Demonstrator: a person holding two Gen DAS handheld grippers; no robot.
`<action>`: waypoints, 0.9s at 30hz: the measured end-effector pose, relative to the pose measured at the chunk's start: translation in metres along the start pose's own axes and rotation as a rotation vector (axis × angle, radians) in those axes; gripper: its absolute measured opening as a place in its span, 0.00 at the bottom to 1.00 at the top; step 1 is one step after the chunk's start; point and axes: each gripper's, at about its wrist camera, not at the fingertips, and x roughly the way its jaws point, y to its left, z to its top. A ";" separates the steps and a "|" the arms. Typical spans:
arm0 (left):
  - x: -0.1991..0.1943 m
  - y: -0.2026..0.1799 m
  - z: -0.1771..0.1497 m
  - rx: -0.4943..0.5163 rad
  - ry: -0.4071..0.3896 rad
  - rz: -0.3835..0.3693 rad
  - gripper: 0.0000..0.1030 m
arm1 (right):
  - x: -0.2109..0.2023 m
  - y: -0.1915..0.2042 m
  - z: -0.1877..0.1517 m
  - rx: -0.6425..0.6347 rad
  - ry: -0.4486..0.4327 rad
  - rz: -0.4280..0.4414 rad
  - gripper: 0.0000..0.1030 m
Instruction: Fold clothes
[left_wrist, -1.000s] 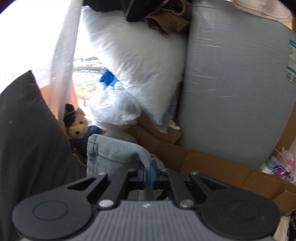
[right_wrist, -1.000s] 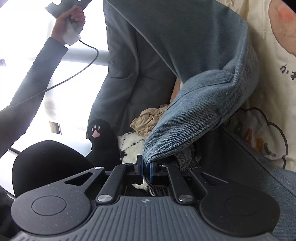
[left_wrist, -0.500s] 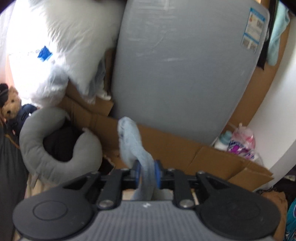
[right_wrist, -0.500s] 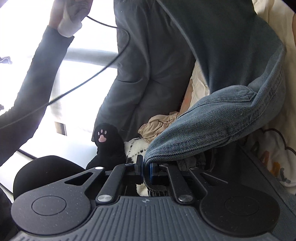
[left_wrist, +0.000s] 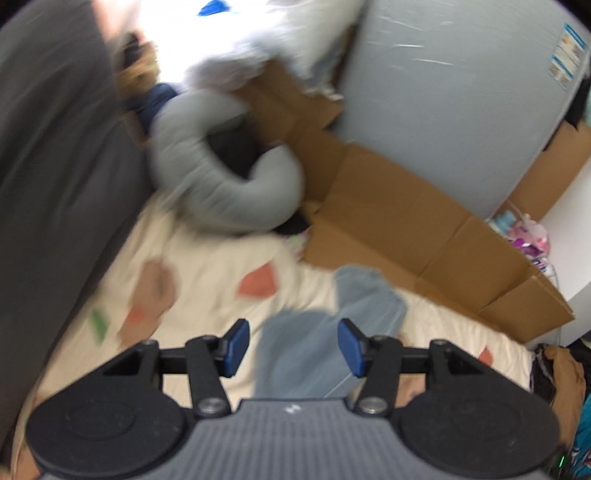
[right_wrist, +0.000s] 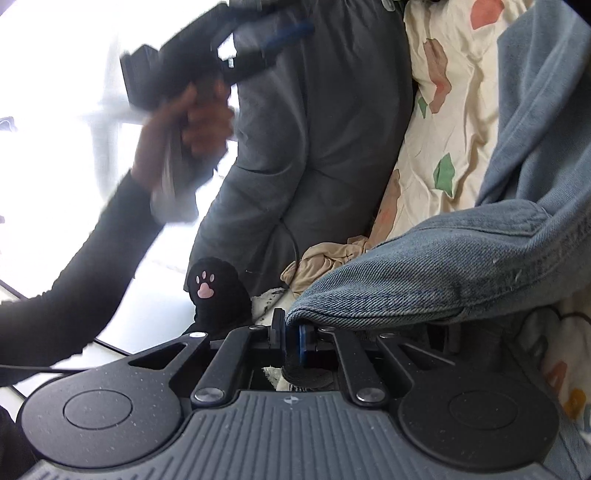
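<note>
Below the left gripper (left_wrist: 291, 347), a light blue denim garment (left_wrist: 332, 339) lies rumpled on a cream bedsheet (left_wrist: 207, 273) printed with orange and green shapes. Its jaws stand wide apart, the blue pads (left_wrist: 236, 347) on either side of the cloth and holding nothing. Far beyond the garment, flattened cardboard (left_wrist: 388, 221) runs along the right edge of the bed, with a grey wrapped mattress (left_wrist: 454, 99) standing behind it. A grey U-shaped pillow (left_wrist: 218, 181) sits to the far left of the cardboard, and a dark grey cloth (left_wrist: 48, 166) fills the left side. The view is blurred.

Seen from the right wrist, the right gripper (right_wrist: 290, 334) has its jaws pressed together on a hem of the same denim, which rises from the pads and stretches away to the right. A black sock with a pink paw print (right_wrist: 214, 291) lies just left of the fingers. Farther off at upper left, the person's left hand (right_wrist: 192, 129) grips the handle of the other gripper, blurred against a bright window.
</note>
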 end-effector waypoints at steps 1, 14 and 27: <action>-0.006 0.013 -0.011 -0.021 0.004 0.008 0.55 | 0.004 0.001 0.004 -0.004 0.001 -0.004 0.05; -0.074 0.165 -0.166 -0.371 0.011 0.146 0.56 | 0.061 0.018 0.075 -0.063 0.057 -0.145 0.05; -0.082 0.222 -0.254 -0.588 0.033 0.196 0.56 | 0.120 -0.012 0.155 0.036 0.013 -0.308 0.05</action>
